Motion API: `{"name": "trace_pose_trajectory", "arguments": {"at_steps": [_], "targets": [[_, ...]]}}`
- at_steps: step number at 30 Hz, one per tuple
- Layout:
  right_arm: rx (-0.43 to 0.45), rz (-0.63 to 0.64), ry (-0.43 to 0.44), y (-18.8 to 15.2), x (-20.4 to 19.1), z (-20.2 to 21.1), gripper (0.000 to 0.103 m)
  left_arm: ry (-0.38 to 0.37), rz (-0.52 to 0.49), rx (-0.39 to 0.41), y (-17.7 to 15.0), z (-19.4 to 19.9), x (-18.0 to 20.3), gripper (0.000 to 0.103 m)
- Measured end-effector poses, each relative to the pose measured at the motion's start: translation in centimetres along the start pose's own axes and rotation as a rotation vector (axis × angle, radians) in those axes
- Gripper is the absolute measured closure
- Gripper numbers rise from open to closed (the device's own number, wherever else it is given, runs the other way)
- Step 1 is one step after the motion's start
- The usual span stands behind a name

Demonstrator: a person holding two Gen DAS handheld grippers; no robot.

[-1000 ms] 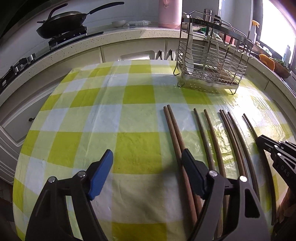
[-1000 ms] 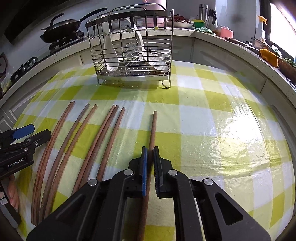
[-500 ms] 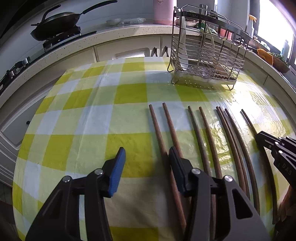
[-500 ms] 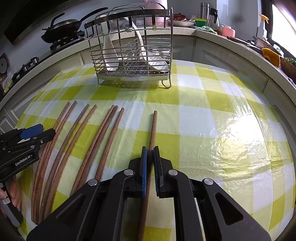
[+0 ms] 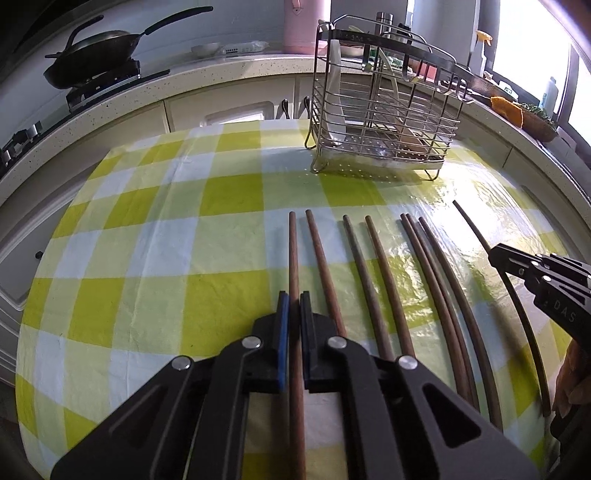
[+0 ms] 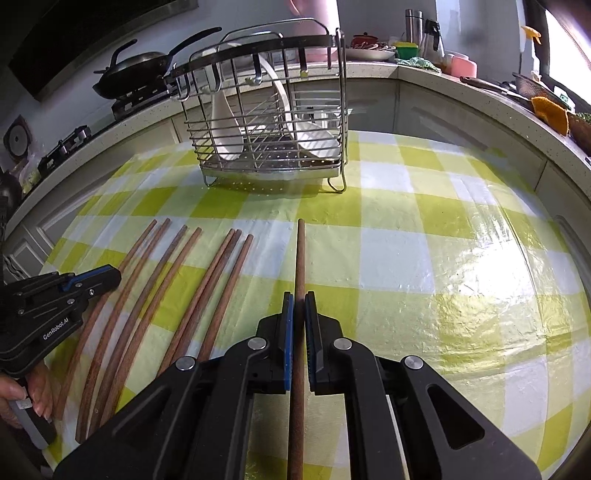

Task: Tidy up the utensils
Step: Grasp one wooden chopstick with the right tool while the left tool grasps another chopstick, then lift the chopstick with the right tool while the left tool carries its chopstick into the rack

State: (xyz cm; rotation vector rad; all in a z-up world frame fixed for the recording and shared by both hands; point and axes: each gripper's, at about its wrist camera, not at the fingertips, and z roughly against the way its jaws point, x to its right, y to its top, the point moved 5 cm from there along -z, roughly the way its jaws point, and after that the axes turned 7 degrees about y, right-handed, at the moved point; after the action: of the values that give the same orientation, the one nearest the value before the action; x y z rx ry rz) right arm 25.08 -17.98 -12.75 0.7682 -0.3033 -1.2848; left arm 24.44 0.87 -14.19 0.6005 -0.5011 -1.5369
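8 wooden chopsticks (image 5: 384,280), 1 wire rack (image 5: 384,122), seemingly 2 white spoons (image 6: 225,125), 1 pan (image 5: 96,51).

- A table (image 5: 155,229) under a yellow-green and white checked cloth fills the foreground; the cloth shines with glare on the window side
- A pale speckled countertop (image 5: 221,75) curves behind the table; cream cabinet doors (image 5: 229,114) with dark handles sit beneath it
- A gas stove (image 5: 107,86) stands on the counter at the left; a dark long-handled pan (image 5: 99,51) rests on it
- A pink jug (image 5: 301,26) stands at the back of the counter against a pale wall
- A bright window (image 5: 524,48) at the right floods the room with daylight; an orange cloth (image 5: 508,109) lies on the counter near it
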Motion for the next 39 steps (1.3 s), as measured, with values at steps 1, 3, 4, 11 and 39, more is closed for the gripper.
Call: {"name": "trace_pose_trajectory", "arguments": {"at_steps": [1, 3, 4, 11, 39], "targets": [[0.007, -0.001, 0.0, 0.1, 0.1, 0.3, 0.095, -0.002, 0.003, 0.007, 0.1, 0.2, -0.1, 0.097], [0.024, -0.011, 0.005, 0.4, 0.2, 0.8, 0.095, -0.002, 0.006, 0.022, 0.5, 0.8, -0.2, 0.097], [0.032, -0.02, 0.006, 0.6, 0.2, 1.0, 0.095, -0.001, 0.008, 0.031, 0.6, 1.1, -0.3, 0.097], [0.1, -0.028, -0.007, 2.1, 0.2, 3.5, 0.095, -0.008, 0.036, 0.104, 2.3, 4.0, -1.0, 0.097], [0.321, 0.054, -0.009, 5.3, -3.2, 12.8, 0.095, -0.012, 0.069, 0.377, 5.5, 13.9, -1.3, 0.097]]}}
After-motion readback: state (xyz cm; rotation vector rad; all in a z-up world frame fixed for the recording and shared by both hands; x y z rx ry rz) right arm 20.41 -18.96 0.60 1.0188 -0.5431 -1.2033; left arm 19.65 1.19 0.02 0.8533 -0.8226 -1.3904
